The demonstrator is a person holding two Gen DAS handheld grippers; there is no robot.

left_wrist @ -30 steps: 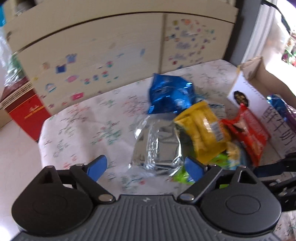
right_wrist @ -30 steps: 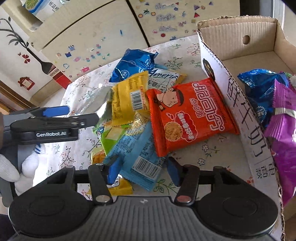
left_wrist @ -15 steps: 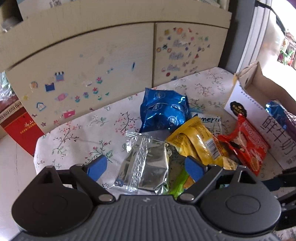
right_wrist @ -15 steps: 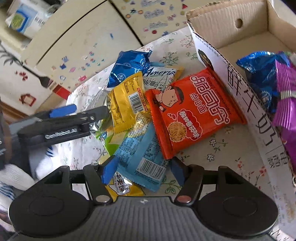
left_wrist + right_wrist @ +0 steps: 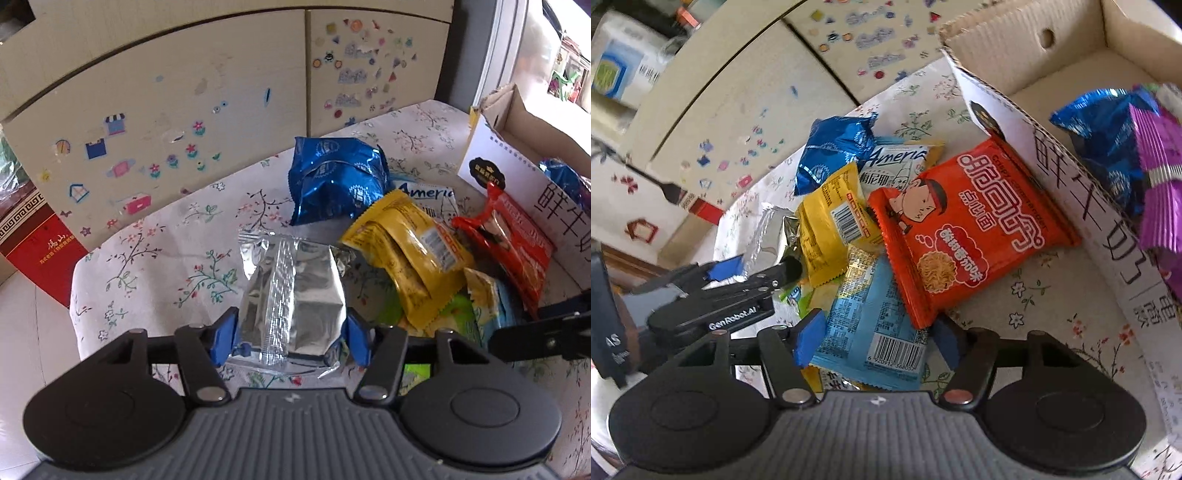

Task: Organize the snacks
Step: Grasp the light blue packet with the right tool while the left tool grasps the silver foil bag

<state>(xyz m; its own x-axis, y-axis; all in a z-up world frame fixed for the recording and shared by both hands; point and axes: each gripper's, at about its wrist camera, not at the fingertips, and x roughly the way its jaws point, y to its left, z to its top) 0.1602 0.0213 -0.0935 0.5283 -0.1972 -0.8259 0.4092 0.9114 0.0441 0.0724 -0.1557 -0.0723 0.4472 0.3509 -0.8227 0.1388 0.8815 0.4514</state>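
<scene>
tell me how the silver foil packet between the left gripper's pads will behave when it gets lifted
The silver foil packet looks puffed and creased, so it is probably light and will crumple rather than stay stiff. Its glossy film may slip between the pads of the left gripper, whose jaws are closing on its lower end. Held by that end, it will likely droop.

The left hand-held gripper point(image 5: 291, 338) points steeply downward, its blue-padded jaws closing, with both pads pressed against the sides of a crinkled silver foil snack packet point(image 5: 293, 291). The right hand-held gripper point(image 5: 875, 341) also tilts steeply down, its jaws closing around the near end of a light-blue snack packet point(image 5: 875, 328); its pads sit beside the packet's edges.
</scene>
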